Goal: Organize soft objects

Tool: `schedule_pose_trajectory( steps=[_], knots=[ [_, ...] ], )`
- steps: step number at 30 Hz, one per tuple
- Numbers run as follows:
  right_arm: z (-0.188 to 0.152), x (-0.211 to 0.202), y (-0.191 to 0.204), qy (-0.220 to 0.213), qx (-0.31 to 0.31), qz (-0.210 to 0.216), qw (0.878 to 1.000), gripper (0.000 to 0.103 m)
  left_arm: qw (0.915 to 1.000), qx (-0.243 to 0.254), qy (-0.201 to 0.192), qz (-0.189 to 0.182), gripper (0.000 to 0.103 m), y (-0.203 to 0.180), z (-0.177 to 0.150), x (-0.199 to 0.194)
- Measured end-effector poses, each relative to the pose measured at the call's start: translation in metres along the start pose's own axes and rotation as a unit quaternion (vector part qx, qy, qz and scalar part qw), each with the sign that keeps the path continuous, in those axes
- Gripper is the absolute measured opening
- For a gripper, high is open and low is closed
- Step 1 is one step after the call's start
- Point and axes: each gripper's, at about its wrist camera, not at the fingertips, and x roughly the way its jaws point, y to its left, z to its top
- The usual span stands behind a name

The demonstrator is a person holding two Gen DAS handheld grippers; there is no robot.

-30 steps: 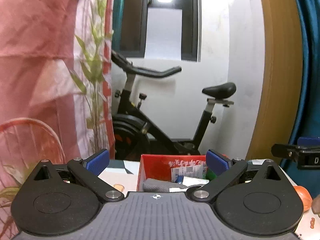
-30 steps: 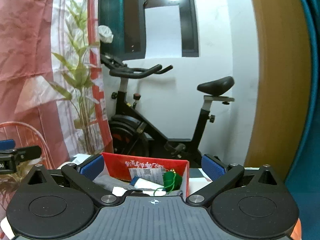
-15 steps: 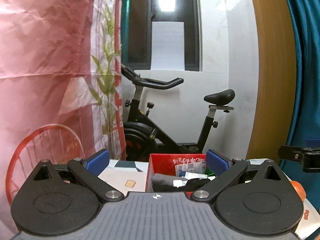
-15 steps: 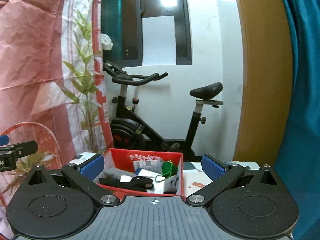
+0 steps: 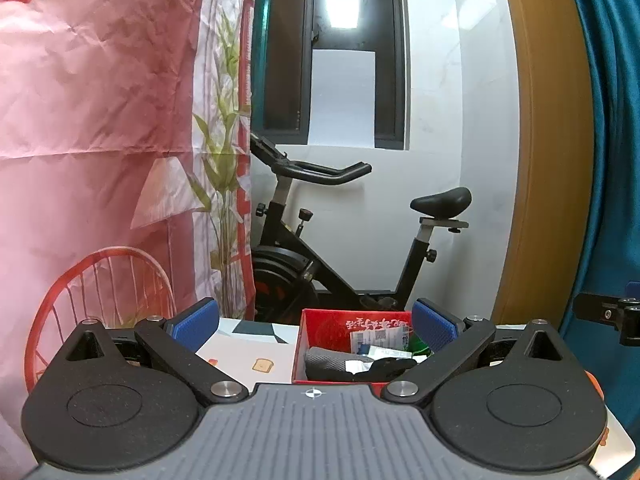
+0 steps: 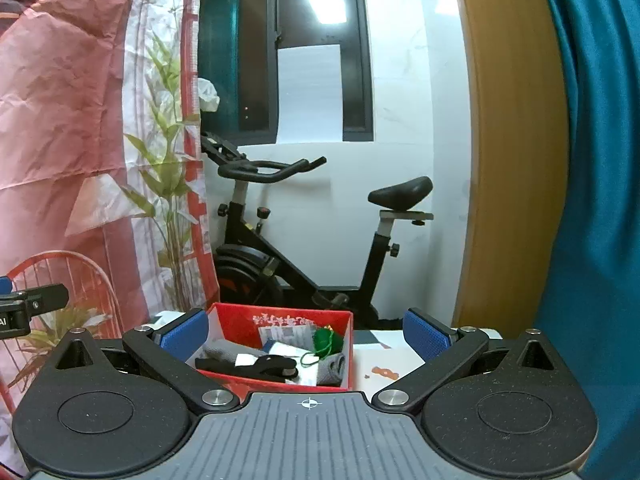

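A red box (image 5: pixel 320 322) (image 6: pixel 240 318) stands on a white table. It holds a grey cloth (image 5: pixel 326 362) (image 6: pixel 224 350), a black soft item (image 6: pixel 256 364), a green tassel (image 6: pixel 328 340) and white paper packets. My left gripper (image 5: pixel 316 326) is open and empty, held back from the box, which sits toward its right finger. My right gripper (image 6: pixel 306 334) is open and empty, with the box between its fingers but farther away.
A black exercise bike (image 5: pixel 320 248) (image 6: pixel 280 240) stands behind the table. A pink patterned curtain (image 5: pixel 100 140) hangs at the left, a teal curtain (image 6: pixel 592 200) at the right. The white table (image 5: pixel 256 354) carries small printed pictures. An orange object (image 5: pixel 596 384) lies at the right.
Both grippers have risen and pulled back a little, so more of the box's inside shows. Both stay open and empty.
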Motion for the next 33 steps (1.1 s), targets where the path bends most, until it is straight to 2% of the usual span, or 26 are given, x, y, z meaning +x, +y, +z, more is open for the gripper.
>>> schedule_pose_trajectory(
  steps=[33],
  knots=[
    [-0.0076, 0.0019, -0.0043, 0.014, 0.011, -0.004, 1.000, 0.103, 1.0000, -0.006, 0.002, -0.004, 0.103, -0.0018, -0.0039, -0.0024]
  ],
)
